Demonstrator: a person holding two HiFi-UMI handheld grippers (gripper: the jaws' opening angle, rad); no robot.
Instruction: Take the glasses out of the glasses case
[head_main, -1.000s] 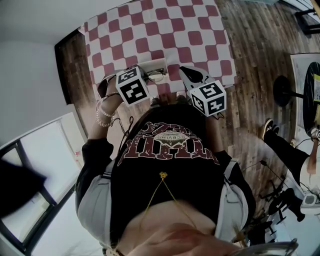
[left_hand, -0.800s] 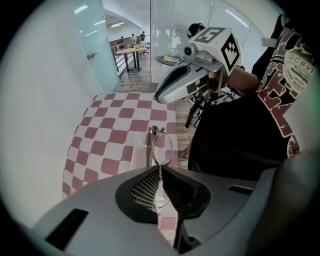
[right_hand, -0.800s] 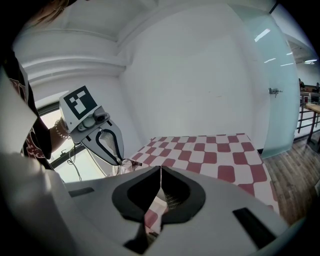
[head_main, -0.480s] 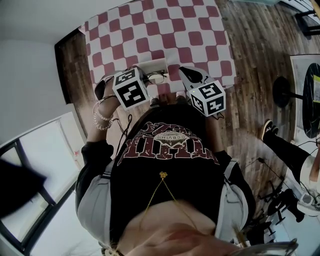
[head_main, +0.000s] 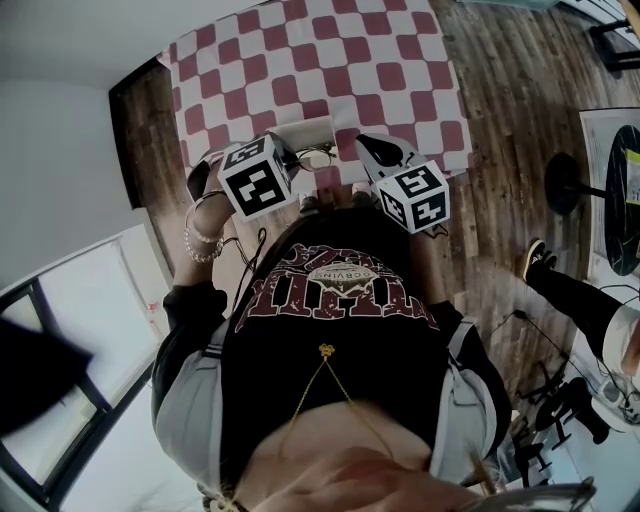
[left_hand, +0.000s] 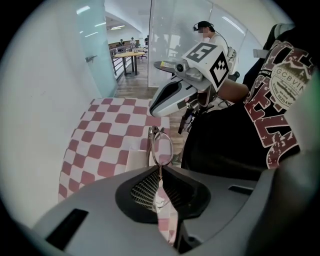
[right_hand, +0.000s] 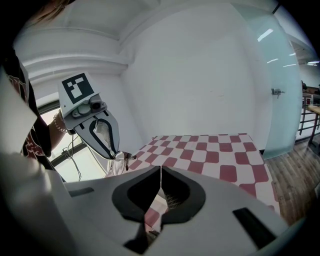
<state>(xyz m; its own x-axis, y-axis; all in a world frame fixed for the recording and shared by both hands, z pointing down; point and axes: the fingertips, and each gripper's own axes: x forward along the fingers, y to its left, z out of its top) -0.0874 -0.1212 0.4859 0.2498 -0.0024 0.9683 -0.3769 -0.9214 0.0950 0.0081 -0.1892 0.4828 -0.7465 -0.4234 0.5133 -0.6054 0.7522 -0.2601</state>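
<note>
Left gripper (left_hand: 160, 173) clamps glasses (left_hand: 163, 146) near checkered table (head_main: 330, 60) edge.

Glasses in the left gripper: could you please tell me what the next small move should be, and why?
Probably raise the left gripper straight up. Its jaws are shut on the glasses, which stand upright just over the pale glasses case, so lifting should clear the case. The right gripper is shut and empty.

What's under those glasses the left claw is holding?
The white glasses case, on the checkered tablecloth. The left claw covers most of it, so its inside can't be seen.
</note>
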